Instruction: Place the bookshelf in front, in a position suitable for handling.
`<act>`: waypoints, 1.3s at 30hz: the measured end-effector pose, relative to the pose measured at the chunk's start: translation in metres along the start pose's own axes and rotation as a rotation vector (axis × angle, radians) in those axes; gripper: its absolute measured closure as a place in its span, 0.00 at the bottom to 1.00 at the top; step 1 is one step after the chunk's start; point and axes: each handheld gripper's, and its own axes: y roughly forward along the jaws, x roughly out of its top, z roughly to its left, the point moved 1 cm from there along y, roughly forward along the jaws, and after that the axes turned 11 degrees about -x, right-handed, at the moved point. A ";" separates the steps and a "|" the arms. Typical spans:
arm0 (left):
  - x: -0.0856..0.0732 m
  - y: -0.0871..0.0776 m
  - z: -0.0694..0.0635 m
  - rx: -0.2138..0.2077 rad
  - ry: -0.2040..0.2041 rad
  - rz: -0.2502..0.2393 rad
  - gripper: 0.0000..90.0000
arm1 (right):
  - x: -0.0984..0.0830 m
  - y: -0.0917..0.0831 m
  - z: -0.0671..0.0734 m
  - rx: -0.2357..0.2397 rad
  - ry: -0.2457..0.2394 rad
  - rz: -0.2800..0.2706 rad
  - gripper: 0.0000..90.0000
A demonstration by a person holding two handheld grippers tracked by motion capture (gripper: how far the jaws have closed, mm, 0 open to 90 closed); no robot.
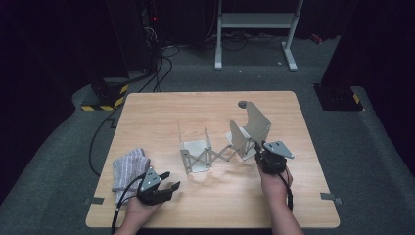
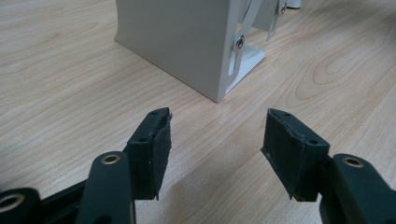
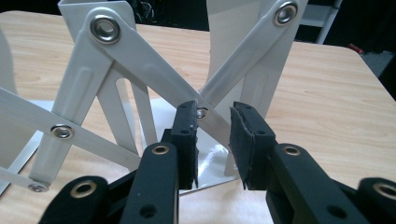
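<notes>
The right gripper [image 3: 213, 140] has narrowly parted fingers at the expanding metal rack's [image 1: 222, 147] scissor strut, gripping nothing; the left gripper [image 2: 217, 144] gapes wide over the worktop [image 1: 161, 112].

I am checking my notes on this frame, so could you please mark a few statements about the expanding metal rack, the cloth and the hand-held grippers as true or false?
1. The metal rack stands on the wooden table. True.
2. The left hand-held gripper is clamped on the rack. False: its jaws stand open over bare wood, short of the rack.
3. A striped cloth lies beside the left hand-held gripper. True.
4. The right hand-held gripper is at the table's far edge. False: it is at the rack's crossed bars, with a gap between its jaws.
</notes>
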 end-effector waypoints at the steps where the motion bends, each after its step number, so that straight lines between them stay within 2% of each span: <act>1: 0.000 0.000 0.000 -0.001 -0.001 0.001 0.46 | 0.002 0.003 0.002 0.001 -0.002 0.002 0.80; 7: 0.000 -0.003 -0.001 -0.003 -0.006 -0.007 0.46 | 0.016 0.023 0.011 -0.004 -0.007 0.015 0.80; 11: 0.000 -0.003 -0.001 -0.004 -0.007 -0.008 0.46 | 0.032 0.046 0.023 0.009 -0.008 0.019 0.81; 16: 0.000 -0.002 0.000 -0.004 -0.005 -0.004 0.46 | 0.044 0.061 0.035 0.023 -0.026 0.025 0.80; 17: 0.000 -0.003 0.000 -0.005 -0.004 -0.005 0.46 | 0.050 0.070 0.042 0.032 -0.037 0.029 0.80; 21: 0.000 -0.004 0.000 -0.006 -0.006 -0.009 0.46 | 0.055 0.077 0.049 0.038 -0.059 0.035 0.78; 24: -0.001 -0.005 0.001 -0.004 -0.004 -0.002 0.46 | 0.052 0.062 0.054 0.056 -0.049 0.020 0.74; 30: -0.001 -0.004 0.001 0.000 -0.007 -0.007 0.46 | 0.039 0.014 0.068 0.142 -0.056 -0.042 0.68; 35: 0.001 -0.003 0.001 0.003 -0.005 -0.012 0.46 | 0.036 -0.020 0.095 0.233 -0.073 -0.105 0.62; 37: 0.001 -0.002 0.000 0.002 -0.003 -0.011 0.46 | 0.037 -0.029 0.108 0.276 -0.074 -0.124 0.60; 39: 0.001 -0.002 0.000 -0.001 -0.002 -0.004 0.46 | 0.039 -0.034 0.120 0.299 -0.081 -0.136 0.58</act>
